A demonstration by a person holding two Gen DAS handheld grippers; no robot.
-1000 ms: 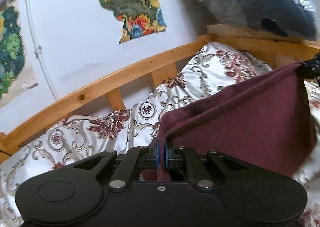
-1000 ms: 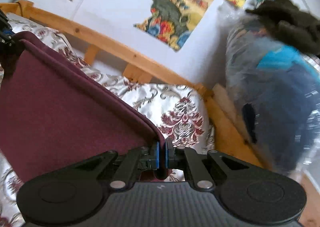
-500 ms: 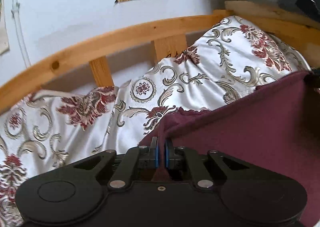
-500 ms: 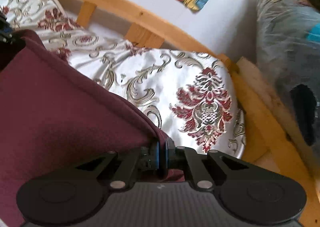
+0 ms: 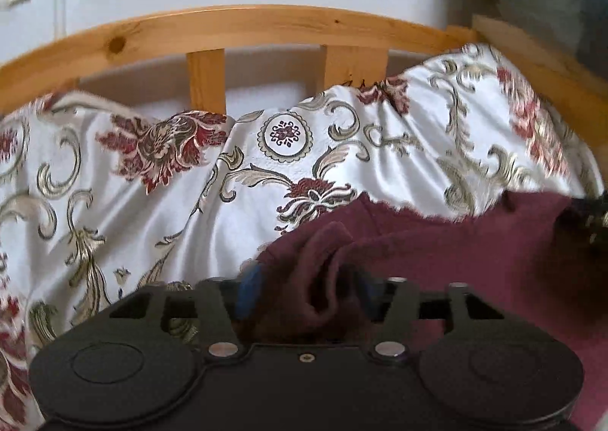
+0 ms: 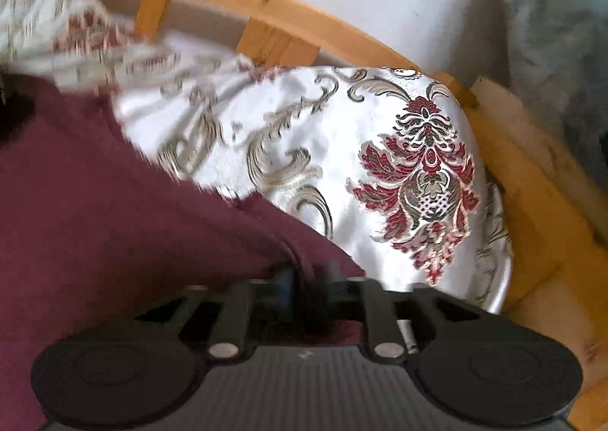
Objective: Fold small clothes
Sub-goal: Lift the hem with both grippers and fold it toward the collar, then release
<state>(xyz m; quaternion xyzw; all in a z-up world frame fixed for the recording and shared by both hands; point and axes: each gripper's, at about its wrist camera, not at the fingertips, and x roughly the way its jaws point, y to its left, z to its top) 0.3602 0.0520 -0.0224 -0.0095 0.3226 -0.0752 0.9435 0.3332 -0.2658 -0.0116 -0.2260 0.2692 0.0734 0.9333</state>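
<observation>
Both grippers sit low at six o'clock: left gripper (image 5: 304,294) spread apart, right gripper (image 6: 304,279) nearly together around the maroon garment (image 6: 95,210), laid on the bedspread (image 5: 152,203); more folds probably remain.

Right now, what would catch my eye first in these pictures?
The maroon garment lies low across a white satin bedspread with red floral motifs. The left gripper has spread open with a bunched corner between its fingers; the right gripper pinches another corner. Behind runs a curved pine bed rail.
</observation>
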